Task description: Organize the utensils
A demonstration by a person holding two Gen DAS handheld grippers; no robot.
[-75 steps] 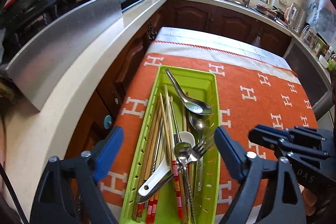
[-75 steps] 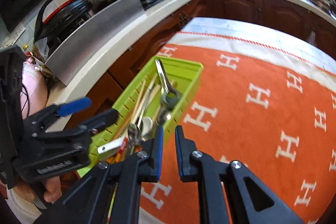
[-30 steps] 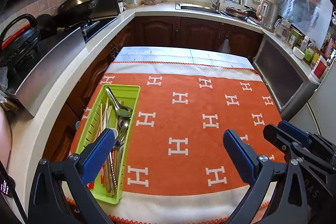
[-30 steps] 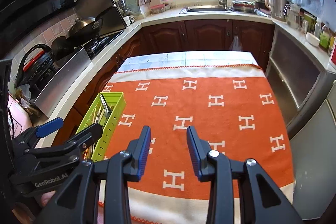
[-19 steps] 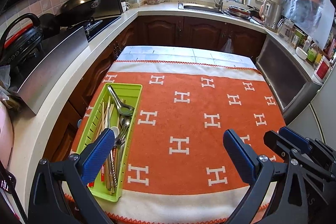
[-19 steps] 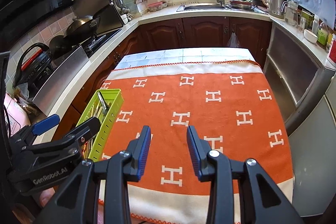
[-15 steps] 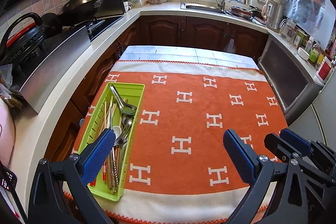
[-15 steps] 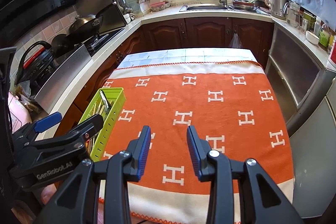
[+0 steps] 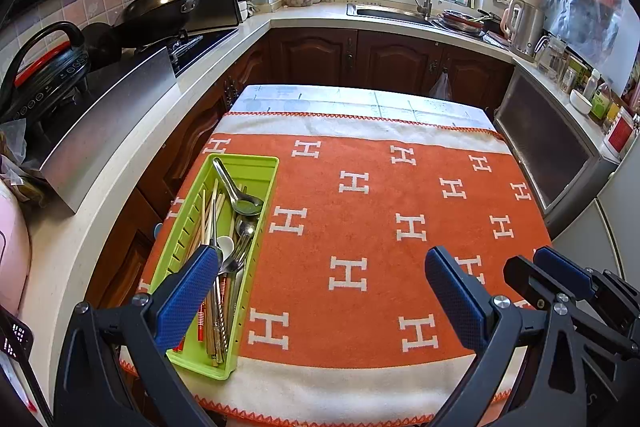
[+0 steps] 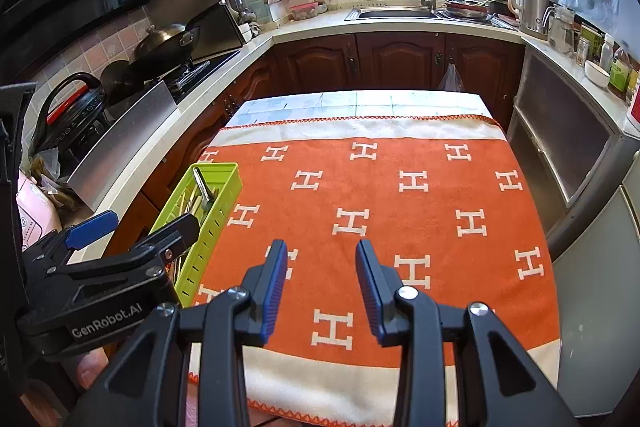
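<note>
The surface is covered by an orange blanket (image 9: pixel 360 227). A green tray (image 9: pixel 262 195) is set at its left edge, filled with utensils (image 9: pixel 234 223). The left gripper (image 9: pixel 320 291) is spread wide, empty; the right gripper (image 10: pixel 321 275) is half open, empty.

You have pulled both grippers back from the long lime-green plastic utensil tray (image 9: pixel 262 187): it filled your left view, and now it lies small at the left edge of the orange H-patterned cloth (image 9: pixel 372 227). Your right gripper (image 10: pixel 321 263) has widened its jaws from a narrow slit to a clear gap.
</note>
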